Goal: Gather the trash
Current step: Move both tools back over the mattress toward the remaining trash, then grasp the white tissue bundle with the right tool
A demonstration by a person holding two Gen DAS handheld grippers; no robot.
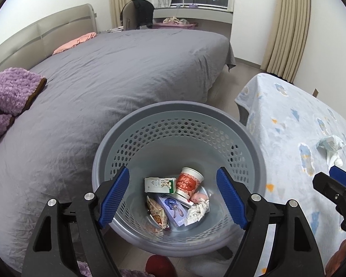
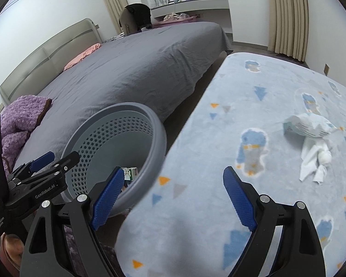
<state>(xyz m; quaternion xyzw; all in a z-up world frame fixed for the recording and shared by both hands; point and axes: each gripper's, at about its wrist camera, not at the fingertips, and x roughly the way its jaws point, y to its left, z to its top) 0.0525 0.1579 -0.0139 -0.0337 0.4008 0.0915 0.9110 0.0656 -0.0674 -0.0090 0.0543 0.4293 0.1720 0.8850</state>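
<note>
Left tongs (image 1: 173, 198) gape empty above the basket (image 1: 253, 143); right tongs (image 2: 173, 198), released, hover over the counter (image 2: 265, 97) beside it.

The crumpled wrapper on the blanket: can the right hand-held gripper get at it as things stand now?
Probably yes. The right hand-held gripper is open and empty, the wrapper lies ahead to its right, and only bare blanket lies between them.

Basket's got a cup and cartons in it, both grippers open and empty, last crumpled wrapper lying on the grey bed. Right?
One thing is off: the crumpled wrapper lies on the light blue patterned blanket, not the grey bed; the right wrist view shows it. The rest holds: the basket contains a cup and cartons, and the left gripper and right gripper are open and empty.
</note>
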